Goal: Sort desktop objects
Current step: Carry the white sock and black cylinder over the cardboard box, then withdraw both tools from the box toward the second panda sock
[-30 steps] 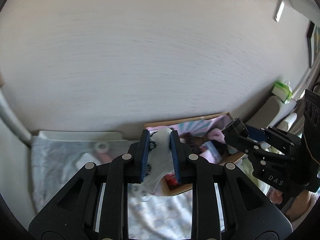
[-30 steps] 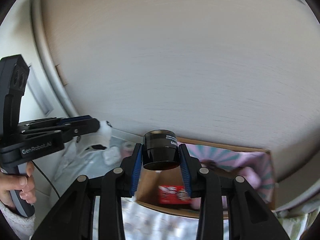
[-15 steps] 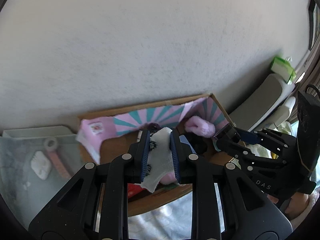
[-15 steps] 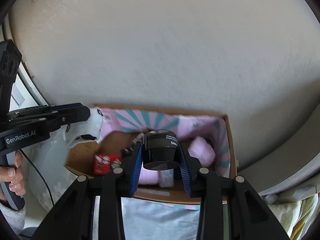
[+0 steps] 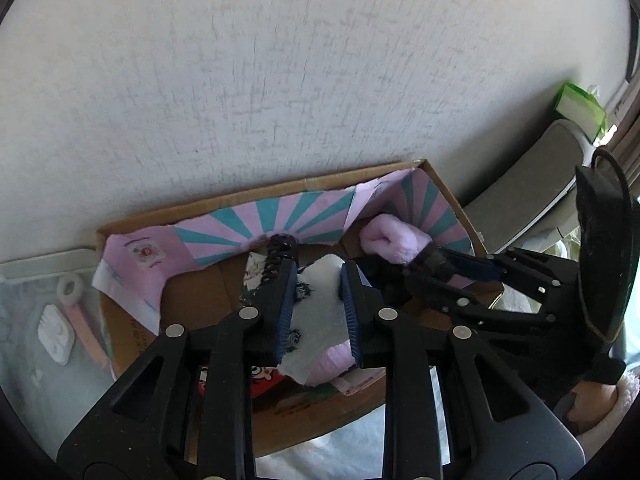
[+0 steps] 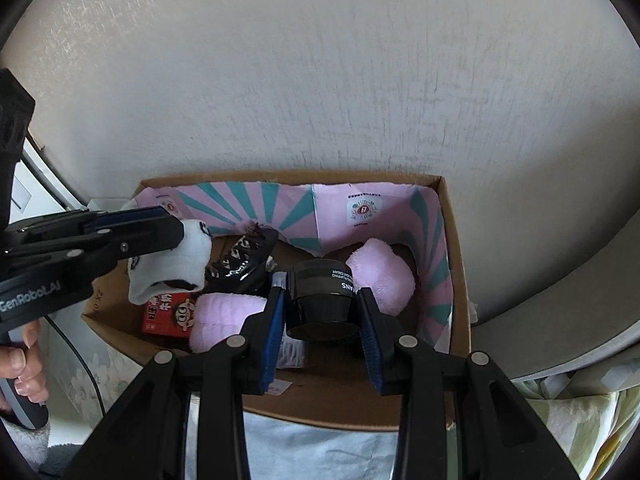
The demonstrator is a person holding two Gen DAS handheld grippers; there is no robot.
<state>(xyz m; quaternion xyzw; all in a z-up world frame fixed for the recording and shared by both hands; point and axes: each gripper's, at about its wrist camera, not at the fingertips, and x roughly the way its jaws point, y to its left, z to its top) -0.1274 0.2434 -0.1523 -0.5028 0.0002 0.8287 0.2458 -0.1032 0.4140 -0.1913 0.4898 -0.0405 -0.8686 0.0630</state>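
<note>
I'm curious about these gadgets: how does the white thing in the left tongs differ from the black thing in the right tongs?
The white sock is soft, limp cloth with dark markings; the black jar is a hard, round tub with white lettering. The sock droops below the left tongs, which are opening; the jar sits rigid in the right tongs. Both hang over the cardboard box.

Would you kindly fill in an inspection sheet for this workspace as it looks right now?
Surface: pale floral cloth under the cardboard box.
Job's things: white sock between the left gripper's pads; black jar in the right gripper.
Clutter: box holds pink plush, red packet, black hair clip.
Grippers: left gripper jaws opening around the sock; right gripper shut on the jar.
Cables: black cable beside the hand.
Surroundings: textured wall.
</note>
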